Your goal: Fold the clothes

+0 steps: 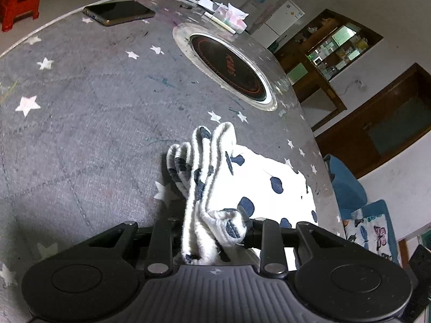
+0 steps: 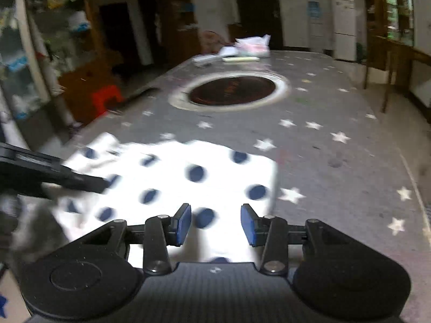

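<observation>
A white garment with dark blue spots lies on the grey star-patterned table. In the left wrist view my left gripper is shut on a bunched, ribbed edge of the garment, which rises in folds between the fingers. In the right wrist view my right gripper is open and empty, its blue pads just above the garment's near edge. The left gripper shows as a black bar at the left, on the garment's left side.
A round inset burner sits in the table's middle. A phone lies at the far left edge of the table. Papers and a plastic bag lie at the far end. A red stool stands left of the table.
</observation>
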Demonstrator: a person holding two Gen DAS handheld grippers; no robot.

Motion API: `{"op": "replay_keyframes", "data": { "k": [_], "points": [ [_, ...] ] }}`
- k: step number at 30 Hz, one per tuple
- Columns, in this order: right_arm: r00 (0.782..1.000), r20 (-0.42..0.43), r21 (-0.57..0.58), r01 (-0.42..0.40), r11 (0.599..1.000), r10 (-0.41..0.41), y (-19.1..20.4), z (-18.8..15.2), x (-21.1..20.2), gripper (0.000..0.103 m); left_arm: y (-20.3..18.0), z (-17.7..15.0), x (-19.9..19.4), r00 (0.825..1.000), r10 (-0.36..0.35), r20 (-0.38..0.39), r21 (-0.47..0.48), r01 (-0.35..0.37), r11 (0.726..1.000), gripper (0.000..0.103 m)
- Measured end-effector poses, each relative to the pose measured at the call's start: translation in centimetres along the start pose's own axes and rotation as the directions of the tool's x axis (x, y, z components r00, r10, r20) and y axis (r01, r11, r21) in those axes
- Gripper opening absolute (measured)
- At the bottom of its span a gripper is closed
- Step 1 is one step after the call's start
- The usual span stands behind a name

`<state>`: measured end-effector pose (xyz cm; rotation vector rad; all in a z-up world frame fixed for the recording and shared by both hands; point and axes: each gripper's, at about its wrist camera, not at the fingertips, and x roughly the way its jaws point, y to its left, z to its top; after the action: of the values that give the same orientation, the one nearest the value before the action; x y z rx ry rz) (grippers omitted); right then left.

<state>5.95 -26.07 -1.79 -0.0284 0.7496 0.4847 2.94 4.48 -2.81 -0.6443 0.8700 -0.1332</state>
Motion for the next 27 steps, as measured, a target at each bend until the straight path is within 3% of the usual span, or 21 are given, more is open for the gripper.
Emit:
{"op": "replay_keyframes", "data": {
  "k": [10, 20, 23, 25, 27],
  "points": [
    [0.998, 0.035, 0.086, 0.047, 0.995, -0.05, -1.7, -0.5, 0.4, 0.044, -1.2, -0.1, 0.2, 0.999, 0.047, 0.016, 0.095, -0.049, 0.994, 0.031],
    [1.0, 0.019, 0.117, 0.014, 0.993, -0.016, -1.9, -0.5, 0.8, 0.041, -1.5, -0.1, 0.2, 0.998, 0.057, 0.019, 0.118, -0.059, 0.991, 0.031],
    [1.0, 0.014, 0.12, 0.001, 0.993, -0.002, -1.8, -0.5, 1.0, 0.027, -1.7, 0.1, 0.2, 0.998, 0.064, 0.021, 0.127, -0.066, 0.99, 0.031],
    [1.0, 0.014, 0.125, -0.005, 0.992, 0.003, -1.8, -0.3, 1.1, 0.011, -1.9, 0.2, 0.2, 0.997, 0.069, 0.023, 0.137, -0.071, 0.988, 0.031],
    [1.0, 0.025, 0.127, -0.007, 0.992, 0.004, -1.8, 0.0, 0.9, 0.009, -2.2, 0.6, 0.2, 0.997, 0.069, 0.027, 0.148, -0.073, 0.986, 0.031]
  ]
}}
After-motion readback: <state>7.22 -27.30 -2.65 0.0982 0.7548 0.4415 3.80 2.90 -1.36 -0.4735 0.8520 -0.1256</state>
